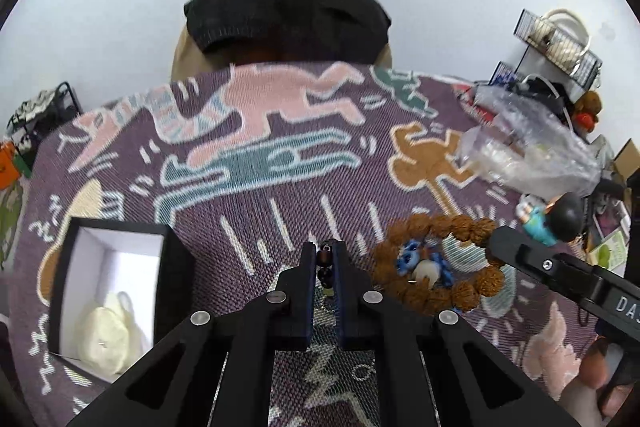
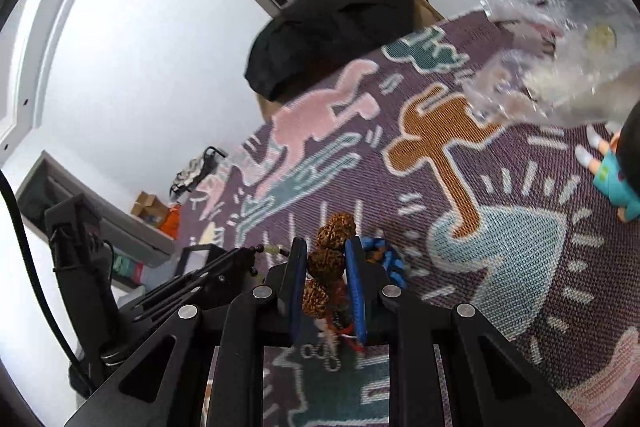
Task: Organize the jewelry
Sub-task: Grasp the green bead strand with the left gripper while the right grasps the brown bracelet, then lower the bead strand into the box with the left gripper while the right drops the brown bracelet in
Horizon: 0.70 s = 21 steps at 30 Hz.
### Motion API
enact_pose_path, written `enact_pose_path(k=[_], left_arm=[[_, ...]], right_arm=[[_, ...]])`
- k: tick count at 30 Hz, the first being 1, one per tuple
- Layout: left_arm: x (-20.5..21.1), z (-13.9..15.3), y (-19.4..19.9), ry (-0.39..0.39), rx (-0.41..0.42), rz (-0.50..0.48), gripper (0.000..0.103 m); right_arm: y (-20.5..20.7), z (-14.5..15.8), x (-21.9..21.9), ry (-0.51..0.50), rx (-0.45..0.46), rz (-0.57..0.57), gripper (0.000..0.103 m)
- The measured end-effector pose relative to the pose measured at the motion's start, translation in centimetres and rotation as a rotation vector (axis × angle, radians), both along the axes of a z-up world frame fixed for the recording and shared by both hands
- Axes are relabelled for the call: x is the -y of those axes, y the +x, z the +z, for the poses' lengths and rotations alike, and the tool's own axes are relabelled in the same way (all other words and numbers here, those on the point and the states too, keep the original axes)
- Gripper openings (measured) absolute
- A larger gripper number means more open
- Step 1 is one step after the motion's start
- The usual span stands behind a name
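We pinch a dark bead string (image 1: 324, 263) between the narrow jaws of our left gripper (image 1: 324, 255). Our right gripper (image 2: 326, 251) clamps the brown seed bracelet (image 2: 328, 259), just right of the left tool. The open box (image 1: 108, 303) sits to its left.

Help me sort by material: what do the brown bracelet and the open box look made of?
Brown bracelet: probably dried seeds or nuts, matte, deeply wrinkled beads. Open box: likely cardboard, matte black outside, plain white inside, with thin straight walls.
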State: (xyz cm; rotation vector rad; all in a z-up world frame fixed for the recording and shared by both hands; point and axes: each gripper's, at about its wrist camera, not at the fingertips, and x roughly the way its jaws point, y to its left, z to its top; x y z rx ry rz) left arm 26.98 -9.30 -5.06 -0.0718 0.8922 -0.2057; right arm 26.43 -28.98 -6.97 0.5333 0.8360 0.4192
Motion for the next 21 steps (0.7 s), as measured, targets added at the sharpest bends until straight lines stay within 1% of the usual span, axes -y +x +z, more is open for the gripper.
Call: enact_pose_path(k=[7, 21], left_arm=[[-1.0, 2.4, -1.0, -0.011, 0.057, 0.003, 0.008], [-4.1, 7.1, -3.4, -0.017, 0.149, 0.019, 0.008]], right_arm=[[-1.3, 2.4, -0.4, 0.011, 0.063, 0.015, 0.021], [-3.4, 6.2, -1.8, 0.038, 0.148, 0.054, 0.021]])
